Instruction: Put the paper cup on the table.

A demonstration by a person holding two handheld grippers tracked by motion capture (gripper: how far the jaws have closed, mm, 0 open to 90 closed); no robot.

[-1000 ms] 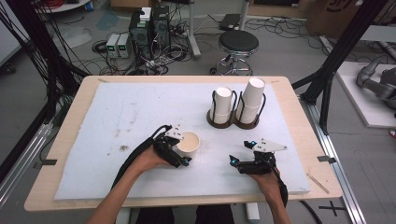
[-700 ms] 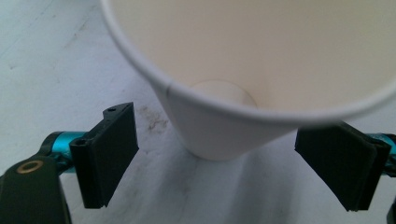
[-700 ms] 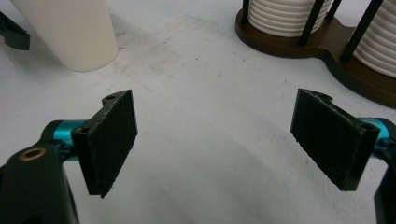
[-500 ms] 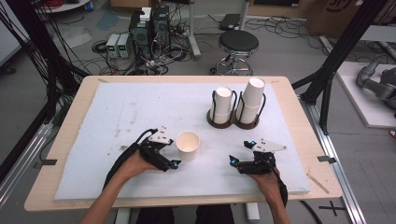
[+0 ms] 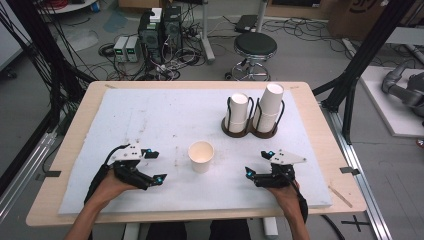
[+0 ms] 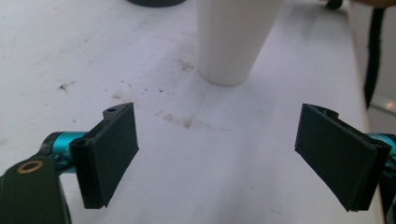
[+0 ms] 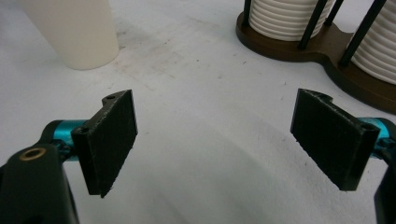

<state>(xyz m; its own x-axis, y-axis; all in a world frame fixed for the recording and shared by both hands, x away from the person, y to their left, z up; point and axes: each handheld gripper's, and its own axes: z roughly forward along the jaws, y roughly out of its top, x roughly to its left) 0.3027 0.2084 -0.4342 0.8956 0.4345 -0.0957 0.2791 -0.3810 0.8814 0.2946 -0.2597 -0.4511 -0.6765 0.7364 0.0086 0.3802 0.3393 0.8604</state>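
The left gripper (image 5: pixel 156 166) had backed away from the paper cup (image 5: pixel 201 156) — jaws wide, empty — leaving it upright; the right gripper (image 5: pixel 255 165) waited open, empty

Cream-white paper cup (image 5: pixel 201 156) on a white, brown-flecked mat (image 5: pixel 165 120). Far right, ribbed white cup stacks (image 5: pixel 239 113) in a dark brown holder (image 5: pixel 250 132) with black rods. Black grippers, teal accents: left gripper (image 5: pixel 156 166), right gripper (image 5: pixel 256 165).

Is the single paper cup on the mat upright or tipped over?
Upright: the paper cup stands on its base on the white mat, open mouth facing up, apparently empty.
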